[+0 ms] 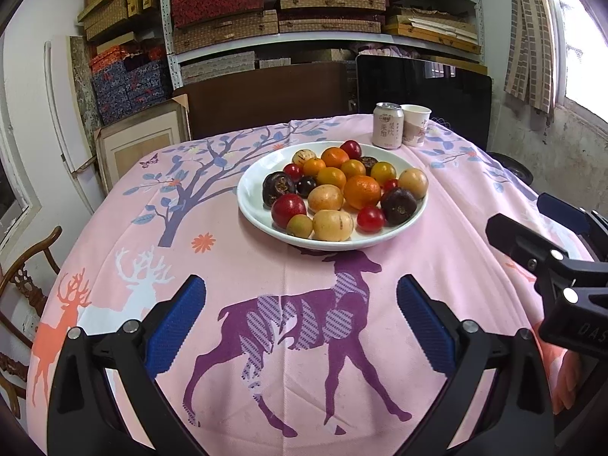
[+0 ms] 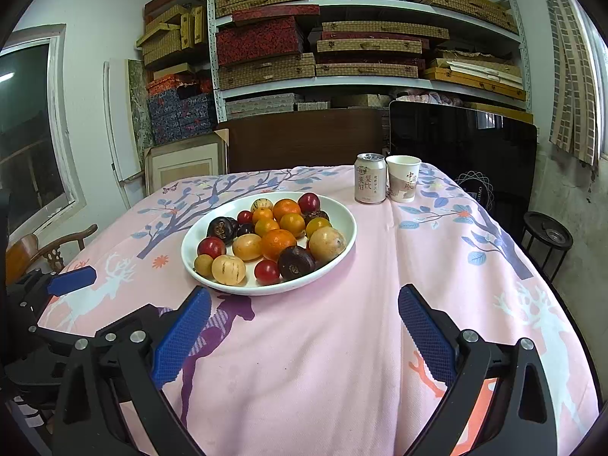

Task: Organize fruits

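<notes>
A white plate (image 1: 254, 205) (image 2: 344, 211) sits mid-table, heaped with several fruits: orange mandarins (image 1: 361, 191) (image 2: 278, 244), red round fruits (image 1: 288, 209) (image 2: 211, 247), dark purple ones (image 1: 398, 205) (image 2: 295, 262) and yellow striped ones (image 1: 333, 225) (image 2: 228, 269). My left gripper (image 1: 300, 292) stands open over the deer print, well short of the plate, with nothing between its blue pads. My right gripper (image 2: 304, 304) is open too, just in front of the plate's near rim and to its right. Each view catches the other gripper at its side edge.
A pale drink can (image 1: 387, 125) (image 2: 369, 183) and a paper cup (image 1: 415, 124) (image 2: 402, 183) stand behind the plate at the table's far edge. A pink tablecloth (image 2: 380, 342) covers the table. A wooden chair (image 1: 22, 285) is at left, shelves of boxes (image 2: 342, 38) behind.
</notes>
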